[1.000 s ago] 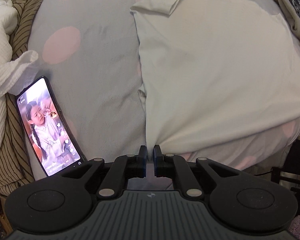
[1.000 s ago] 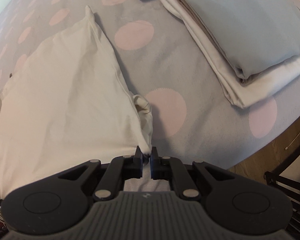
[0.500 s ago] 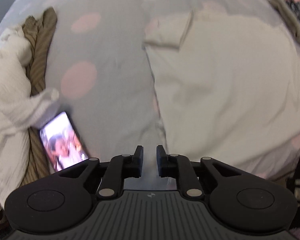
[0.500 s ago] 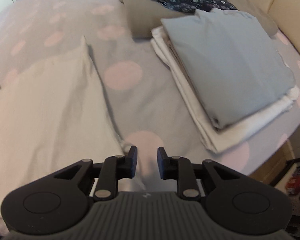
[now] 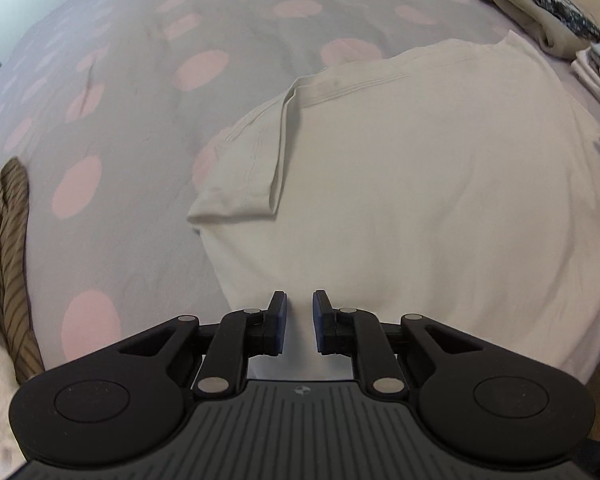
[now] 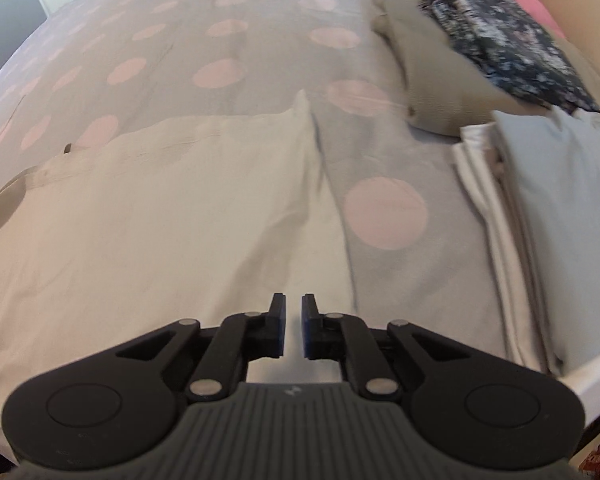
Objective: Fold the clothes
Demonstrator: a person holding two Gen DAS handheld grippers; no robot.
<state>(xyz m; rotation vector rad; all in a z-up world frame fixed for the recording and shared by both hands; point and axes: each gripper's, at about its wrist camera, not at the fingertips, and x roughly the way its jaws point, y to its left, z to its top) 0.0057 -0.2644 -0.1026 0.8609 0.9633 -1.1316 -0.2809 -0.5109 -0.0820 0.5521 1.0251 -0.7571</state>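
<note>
Release done: both grippers have let go of the cream T-shirt (image 5: 420, 200) and moved on over it.

Compared with a second ago, when each pair of fingers pinched a near corner of the shirt, the left gripper (image 5: 299, 322) now has its fingers slightly apart with nothing between them, and the right gripper (image 6: 293, 325) has its fingers nearly together and closing, also on nothing. That suggests one fold is laid and the next grab is not yet made. The shirt lies flat on the dotted bed (image 5: 140, 160), its sleeve (image 5: 240, 184) tucked over on the shirt's left edge. Left of the shirt the bed is bare up to the striped garment (image 5: 10, 240); right of it, across a strip of open bed, is the folded stack (image 6: 540, 208).
</note>
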